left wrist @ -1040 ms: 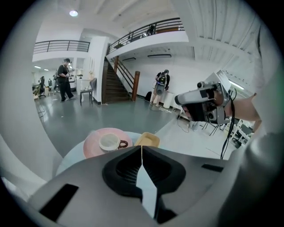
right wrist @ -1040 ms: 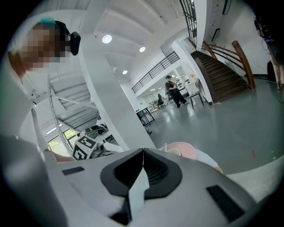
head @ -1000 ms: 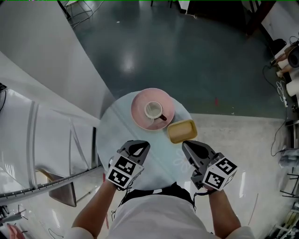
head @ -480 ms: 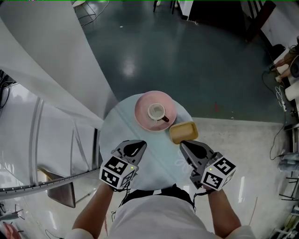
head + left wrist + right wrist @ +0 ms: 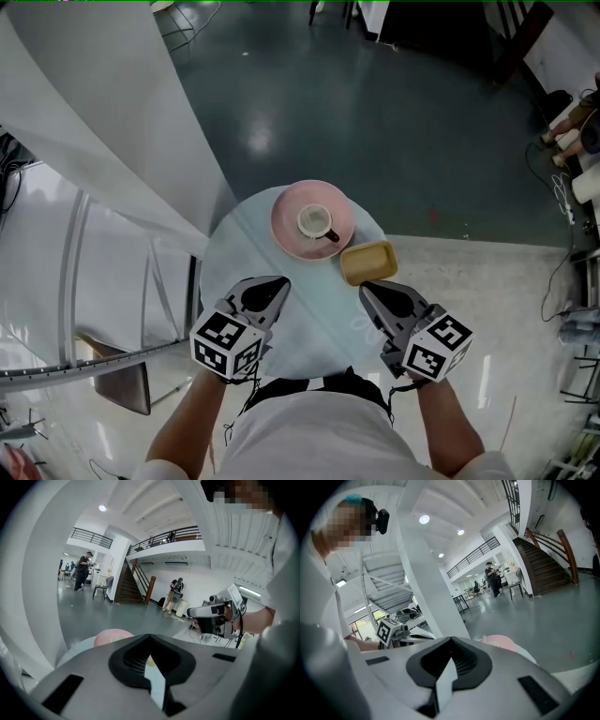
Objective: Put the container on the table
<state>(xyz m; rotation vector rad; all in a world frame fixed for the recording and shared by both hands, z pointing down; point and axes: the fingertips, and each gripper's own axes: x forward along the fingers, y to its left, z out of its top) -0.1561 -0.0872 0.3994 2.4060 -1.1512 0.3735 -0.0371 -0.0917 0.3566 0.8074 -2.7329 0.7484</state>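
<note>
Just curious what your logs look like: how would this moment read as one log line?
left gripper: shut, empty | right gripper: shut, empty | yellow container: on table, beside pink plate

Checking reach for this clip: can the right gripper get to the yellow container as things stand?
Probably yes: the right gripper hovers just short of the yellow container, nothing between them, though its shut jaws must open first.

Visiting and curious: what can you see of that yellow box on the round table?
The yellow rectangular container is shallow, with rounded corners and a raised rim, plastic-looking. It lies flat near the right edge of the round pale table, close beside the pink round plate. Nothing grips it; the right hand-held gripper hovers just short of it.
</note>
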